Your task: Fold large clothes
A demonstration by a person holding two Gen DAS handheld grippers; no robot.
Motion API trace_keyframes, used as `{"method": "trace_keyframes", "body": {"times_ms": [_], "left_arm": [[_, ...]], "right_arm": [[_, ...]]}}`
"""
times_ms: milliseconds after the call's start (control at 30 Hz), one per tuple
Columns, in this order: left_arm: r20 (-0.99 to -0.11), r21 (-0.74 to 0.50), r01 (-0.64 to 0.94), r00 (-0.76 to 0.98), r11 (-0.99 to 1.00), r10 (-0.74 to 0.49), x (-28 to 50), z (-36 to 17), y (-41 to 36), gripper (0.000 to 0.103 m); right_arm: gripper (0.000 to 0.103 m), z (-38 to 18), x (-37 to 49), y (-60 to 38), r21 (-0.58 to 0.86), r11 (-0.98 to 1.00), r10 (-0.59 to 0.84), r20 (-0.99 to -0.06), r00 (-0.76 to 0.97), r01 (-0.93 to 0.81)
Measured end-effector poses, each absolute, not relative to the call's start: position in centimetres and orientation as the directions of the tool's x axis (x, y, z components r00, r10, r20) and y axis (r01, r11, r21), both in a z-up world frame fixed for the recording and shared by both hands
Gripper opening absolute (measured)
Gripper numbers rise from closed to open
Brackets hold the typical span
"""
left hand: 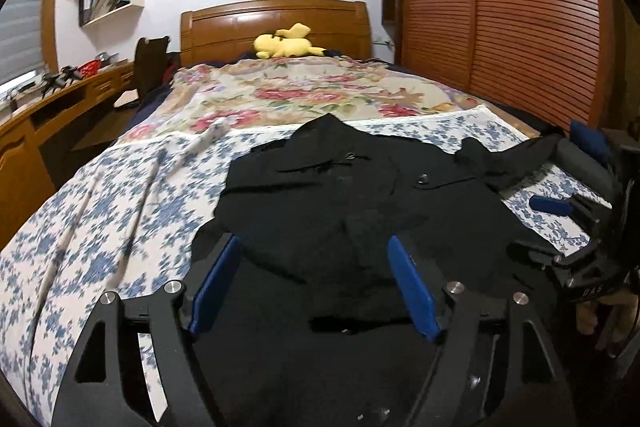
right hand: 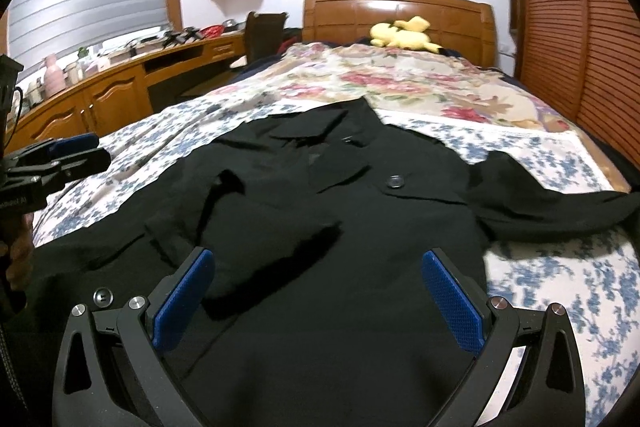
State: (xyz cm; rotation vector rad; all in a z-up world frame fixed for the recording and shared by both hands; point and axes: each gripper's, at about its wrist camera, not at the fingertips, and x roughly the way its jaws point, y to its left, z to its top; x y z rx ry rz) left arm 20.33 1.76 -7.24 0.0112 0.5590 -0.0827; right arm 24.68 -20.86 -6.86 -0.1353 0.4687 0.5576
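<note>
- Black coat (right hand: pixel 360 211) spread flat on floral sheet (right hand: pixel 560 279) of bed (left hand: pixel 276 27), collar toward 12 o'clock.
- One sleeve folded over the front; other sleeve (right hand: pixel 560 207) stretched toward 3 o'clock.
- Left gripper (left hand: pixel 314 283) released, jaws wide, nothing pinched, low over the hem.
- Right gripper (right hand: pixel 316 299) likewise spread, empty, over the coat.
- Yellow plush (left hand: pixel 286 45) at 12 o'clock, by the headboard.
</note>
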Motion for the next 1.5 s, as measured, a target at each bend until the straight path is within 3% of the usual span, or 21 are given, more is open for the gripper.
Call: {"method": "trace_keyframes", "body": {"times_ms": [100,533,700,767,800,867,967,1100,1333,1500], "left_arm": [[-0.521,-0.027,0.061,0.851,0.998,-0.066,19.5,-7.5,3.2,0.077],[-0.502,-0.014,0.008,0.865,1.000,-0.014,15.3,-7.2,8.4,0.077],[-0.493,-0.024,-0.007,0.870,1.000,-0.005,14.1,-7.0,10.4,0.077],[-0.490,-0.025,-0.010,0.872,1.000,-0.004,13.8,-6.8,11.0,0.077],[-0.490,-0.029,-0.008,0.872,1.000,-0.007,13.8,-6.8,11.2,0.077],[-0.497,-0.041,0.004,0.868,0.999,-0.023,13.8,-6.9,11.5,0.077],[-0.499,-0.042,0.018,0.866,0.999,-0.037,13.7,-6.8,11.4,0.077],[-0.495,-0.044,0.048,0.867,0.998,-0.063,13.3,-6.7,10.8,0.077],[-0.500,-0.061,0.111,0.857,0.992,-0.127,13.0,-6.9,8.7,0.077],[-0.500,-0.058,0.156,0.850,0.986,-0.164,13.0,-6.9,6.6,0.077]], "right_arm": [[0.097,-7.2,24.8,-19.2,-0.006,0.812,0.509,-0.481,0.713,-0.584],[0.062,-8.1,25.9,-11.9,-0.049,0.675,0.598,-0.549,0.584,-0.737],[0.058,-8.3,27.1,-9.2,-0.092,0.636,0.573,-0.608,0.549,-0.766],[0.046,-8.6,27.8,-8.2,-0.141,0.631,0.528,-0.642,0.556,-0.763],[0.035,-8.8,28.1,-7.7,-0.176,0.636,0.493,-0.657,0.571,-0.752],[0.028,-9.3,29.0,-7.4,-0.250,0.652,0.412,-0.675,0.612,-0.716],[0.008,-9.4,29.8,-7.8,-0.267,0.648,0.389,-0.689,0.612,-0.713],[0.005,-7.3,29.3,-9.9,-0.256,0.685,0.417,-0.630,0.656,-0.682],[0.004,-2.3,24.4,-19.2,-0.165,0.798,0.468,-0.435,0.769,-0.579],[0.004,-1.8,21.4,-24.1,-0.119,0.839,0.443,-0.417,0.794,-0.531]]}}
